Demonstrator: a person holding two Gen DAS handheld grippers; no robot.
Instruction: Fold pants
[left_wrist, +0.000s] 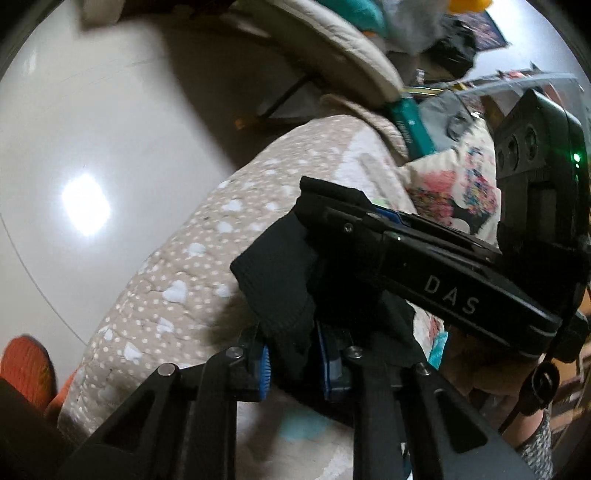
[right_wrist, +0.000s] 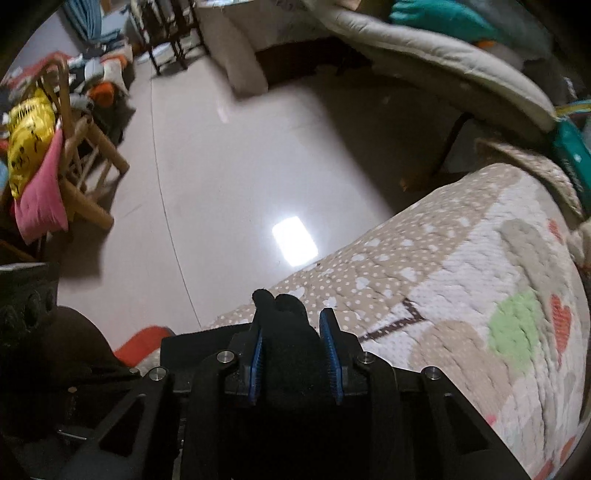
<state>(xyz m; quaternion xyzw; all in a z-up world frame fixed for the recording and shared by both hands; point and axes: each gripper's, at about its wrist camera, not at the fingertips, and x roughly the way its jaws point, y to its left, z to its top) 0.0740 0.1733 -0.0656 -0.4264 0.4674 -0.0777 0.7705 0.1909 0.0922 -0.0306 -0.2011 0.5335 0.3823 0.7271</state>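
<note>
A glossy pale floor (right_wrist: 229, 155) fills the room, with one bright glare patch on it, and a bed (right_wrist: 480, 280) under a beige quilt dotted white, with hearts, runs in from 4 o'clock in the right wrist view. One wooden chair (right_wrist: 85, 155) stands at 9 o'clock there, draped with one yellow cloth and one pink cloth.

There is one pair of pants (left_wrist: 280, 291): black, finely ribbed knit, bunched into thick folds, lifted over the bed's edge and held between the two grippers.

The left gripper (left_wrist: 295, 363) has its blue-padded jaws closed partway onto a hanging fold of the pants, cloth filling the gap. In that view the right gripper (left_wrist: 332, 206) comes in from 3 o'clock, its fingers closed on the upper edge of the same cloth.

In its own view the right gripper (right_wrist: 295, 354) pinches a fat wad of pants (right_wrist: 288, 332) between both pads, jaws held apart only by the cloth; the wad pokes out toward 12 o'clock, past the fingertips.
</note>
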